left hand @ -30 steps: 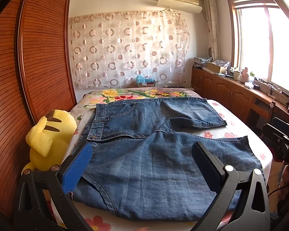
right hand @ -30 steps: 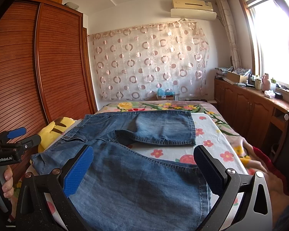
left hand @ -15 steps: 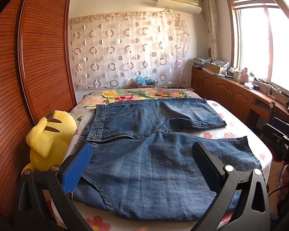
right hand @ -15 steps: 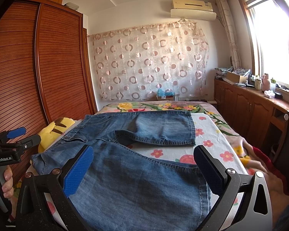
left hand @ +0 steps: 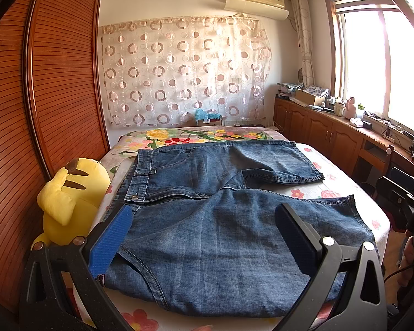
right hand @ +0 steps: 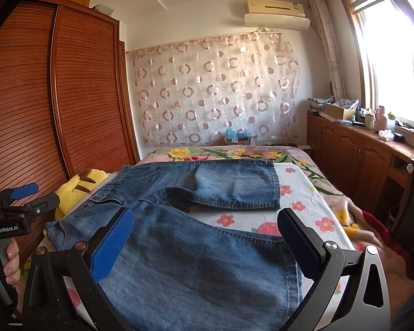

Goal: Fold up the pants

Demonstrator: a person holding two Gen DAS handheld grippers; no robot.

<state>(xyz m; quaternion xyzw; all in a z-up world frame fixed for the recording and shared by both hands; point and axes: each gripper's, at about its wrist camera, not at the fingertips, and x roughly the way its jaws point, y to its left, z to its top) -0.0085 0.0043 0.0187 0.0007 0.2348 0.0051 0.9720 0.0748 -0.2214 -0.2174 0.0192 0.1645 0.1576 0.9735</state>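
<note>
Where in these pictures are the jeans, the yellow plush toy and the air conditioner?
jeans (left hand: 220, 237): left wrist view, middle of the near leg.
yellow plush toy (left hand: 69, 207): left wrist view, its body beside the bed.
air conditioner (right hand: 276, 13): right wrist view, front panel, high on the wall.

One text can be read: "GenRobot.AI" in white letters on the black body of the left gripper (right hand: 23, 193), seen in the right wrist view. The mark on the air conditioner (right hand: 276, 13) is too small to read.
</note>
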